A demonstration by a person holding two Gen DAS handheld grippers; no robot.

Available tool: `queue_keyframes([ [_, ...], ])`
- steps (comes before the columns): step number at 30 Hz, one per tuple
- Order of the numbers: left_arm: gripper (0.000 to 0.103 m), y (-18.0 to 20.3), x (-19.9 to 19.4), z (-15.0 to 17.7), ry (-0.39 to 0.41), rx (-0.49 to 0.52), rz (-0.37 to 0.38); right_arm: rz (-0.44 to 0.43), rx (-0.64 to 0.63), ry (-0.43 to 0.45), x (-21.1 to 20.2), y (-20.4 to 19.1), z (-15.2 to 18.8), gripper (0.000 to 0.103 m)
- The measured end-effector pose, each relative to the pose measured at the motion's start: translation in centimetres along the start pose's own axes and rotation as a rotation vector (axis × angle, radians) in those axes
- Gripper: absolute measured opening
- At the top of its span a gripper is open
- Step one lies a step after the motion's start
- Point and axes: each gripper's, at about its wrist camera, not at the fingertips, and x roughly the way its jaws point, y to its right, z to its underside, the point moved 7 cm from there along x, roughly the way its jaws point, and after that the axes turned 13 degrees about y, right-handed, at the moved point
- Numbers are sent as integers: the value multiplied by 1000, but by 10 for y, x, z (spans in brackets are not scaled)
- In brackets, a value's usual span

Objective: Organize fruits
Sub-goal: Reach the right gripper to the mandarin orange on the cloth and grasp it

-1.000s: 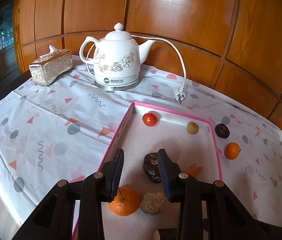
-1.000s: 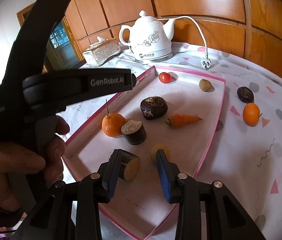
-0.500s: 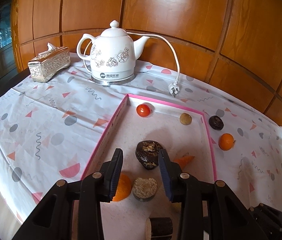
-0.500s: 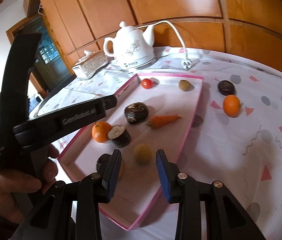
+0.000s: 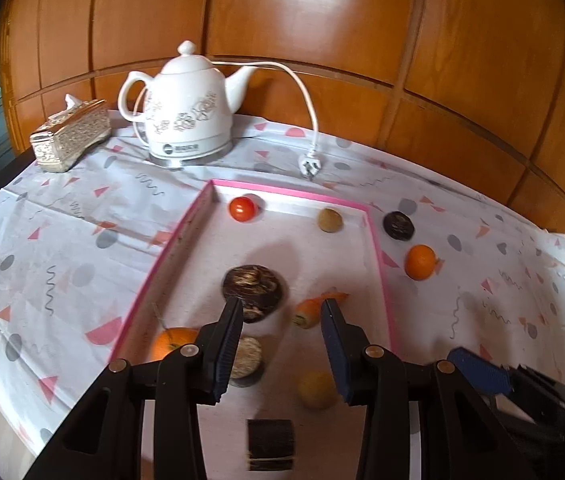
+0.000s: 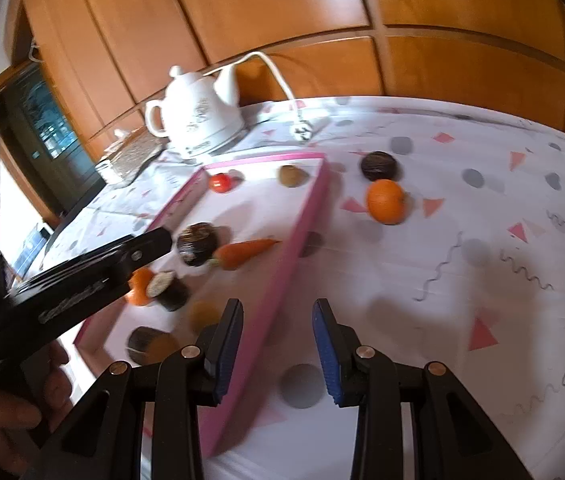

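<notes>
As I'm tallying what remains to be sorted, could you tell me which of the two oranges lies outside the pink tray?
The orange on the patterned cloth, right of the pink tray, beside a dark round fruit. The other orange sits inside the tray.

At the bottom of each wrist view sits a black plastic gripper (image 5: 280, 344) with 2 angular arms, 4 brass-coloured screws and blue ribbed pads (image 5: 336, 356). At the left edge of the right wrist view, the left gripper (image 6: 62, 280) carries embossed lettering above a hand (image 6: 6, 416).

You have 2 oranges (image 5: 419, 262) (image 5: 172, 343), 1 tomato (image 5: 243, 209), 1 carrot (image 5: 314, 307), 1 kettle (image 5: 186, 110), 1 tray (image 5: 378, 256).
</notes>
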Motion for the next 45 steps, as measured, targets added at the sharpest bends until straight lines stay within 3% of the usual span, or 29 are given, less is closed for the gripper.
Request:
queue_keyframes([
  [13,41,39,6,10,-21,44,84,160,23,-7,24,65,-17,36],
  [33,41,47,24,9,-49,26,100,216,-38,-38,96,78,-50,38],
  [45,41,67,33,7,-62,34,132,272,-55,-19,78,101,-44,35],
])
